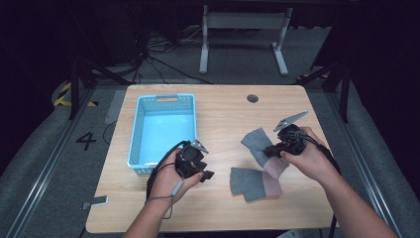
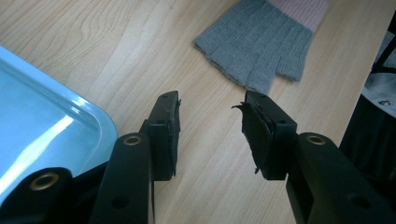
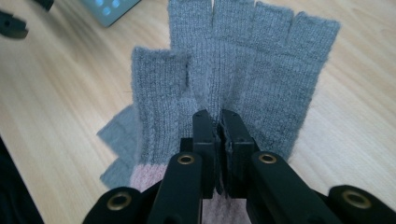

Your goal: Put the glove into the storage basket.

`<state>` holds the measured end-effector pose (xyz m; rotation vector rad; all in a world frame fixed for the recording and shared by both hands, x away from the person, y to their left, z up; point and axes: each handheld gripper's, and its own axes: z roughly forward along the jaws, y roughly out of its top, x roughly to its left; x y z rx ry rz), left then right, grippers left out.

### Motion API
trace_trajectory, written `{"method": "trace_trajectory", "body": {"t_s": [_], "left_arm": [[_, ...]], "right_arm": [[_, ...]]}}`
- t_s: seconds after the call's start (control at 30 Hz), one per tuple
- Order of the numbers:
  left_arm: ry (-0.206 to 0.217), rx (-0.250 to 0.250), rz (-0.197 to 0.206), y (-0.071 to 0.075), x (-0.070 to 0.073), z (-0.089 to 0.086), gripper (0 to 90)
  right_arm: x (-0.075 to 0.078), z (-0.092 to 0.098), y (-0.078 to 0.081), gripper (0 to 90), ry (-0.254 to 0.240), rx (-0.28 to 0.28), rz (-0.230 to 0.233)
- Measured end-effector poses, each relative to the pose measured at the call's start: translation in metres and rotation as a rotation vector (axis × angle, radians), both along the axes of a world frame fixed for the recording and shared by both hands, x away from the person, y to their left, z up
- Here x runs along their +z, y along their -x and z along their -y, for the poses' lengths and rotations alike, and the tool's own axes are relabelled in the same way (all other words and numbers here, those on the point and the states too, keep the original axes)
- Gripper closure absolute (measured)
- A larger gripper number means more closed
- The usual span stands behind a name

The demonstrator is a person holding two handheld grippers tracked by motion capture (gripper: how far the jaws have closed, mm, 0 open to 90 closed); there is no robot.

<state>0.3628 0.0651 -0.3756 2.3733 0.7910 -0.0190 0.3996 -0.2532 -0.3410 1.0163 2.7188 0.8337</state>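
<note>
Two grey fingerless gloves with pink cuffs lie right of the table's middle. My right gripper [image 1: 270,148] [image 3: 218,116] is shut on the palm of the farther glove [image 1: 253,141] [image 3: 275,70], whose knit bunches between the jaws. This glove partly overlaps the nearer glove [image 1: 251,183] [image 3: 114,136], which lies flat. My left gripper [image 1: 207,174] [image 2: 210,100] stands open and empty just above the wood. It sits between the blue basket [image 1: 134,130] [image 2: 100,122] and the nearer glove [image 2: 256,43], whose finger ends point at the jaws a short way off.
The basket stands empty at the table's left, its near right corner close to my left hand. A round cable hole [image 1: 252,98] sits in the table's far side. Bare wood lies along the front edge and far right.
</note>
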Motion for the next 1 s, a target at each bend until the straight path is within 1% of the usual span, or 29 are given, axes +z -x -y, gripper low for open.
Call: {"method": "trace_trajectory", "body": {"t_s": [0.2, 0.43, 0.5, 0.57, 0.63, 0.7, 0.73, 0.83, 0.93, 0.97, 1.0], "left_arm": [[0.003, 0.0, 0.001, 0.001, 0.0, 0.001, 57.6], [0.003, -0.004, 0.006, 0.006, -0.001, 0.002, 57.8], [0.015, -0.009, 0.013, 0.007, -0.001, 0.002, 58.4], [0.026, -0.018, 0.01, 0.007, -0.001, 0.003, 59.8], [0.036, -0.021, 0.015, 0.007, -0.004, 0.003, 61.5], [0.043, -0.031, 0.017, 0.006, -0.008, 0.006, 62.5], [0.044, -0.04, 0.02, 0.006, -0.009, 0.007, 63.1], [0.041, -0.054, 0.003, 0.005, -0.014, 0.013, 64.4], [0.031, -0.074, -0.007, 0.004, -0.017, 0.02, 64.9], [0.03, -0.08, -0.01, 0.004, -0.019, 0.022, 65.4], [0.021, -0.085, -0.012, 0.004, -0.02, 0.025, 65.6]], "right_arm": [[-0.011, -0.001, 0.008, 86.4, 0.002, 0.038, -0.018], [-0.029, -0.003, 0.016, 86.4, 0.033, 0.083, -0.041], [-0.035, -0.004, 0.018, 86.4, 0.041, 0.096, -0.053], [-0.041, -0.005, 0.02, 86.4, 0.047, 0.108, -0.064], [-0.047, -0.006, 0.022, 86.4, 0.049, 0.113, -0.078], [-0.053, -0.007, 0.022, 86.4, 0.062, 0.127, -0.088], [-0.056, -0.008, 0.022, 86.4, 0.07, 0.129, -0.091], [-0.062, -0.01, 0.022, 86.2, 0.079, 0.133, -0.096], [-0.068, -0.011, 0.022, 84.6, 0.071, 0.123, -0.103], [-0.07, -0.011, 0.022, 83.1, 0.066, 0.123, -0.104], [-0.071, -0.011, 0.022, 81.1, 0.058, 0.119, -0.103]]}}
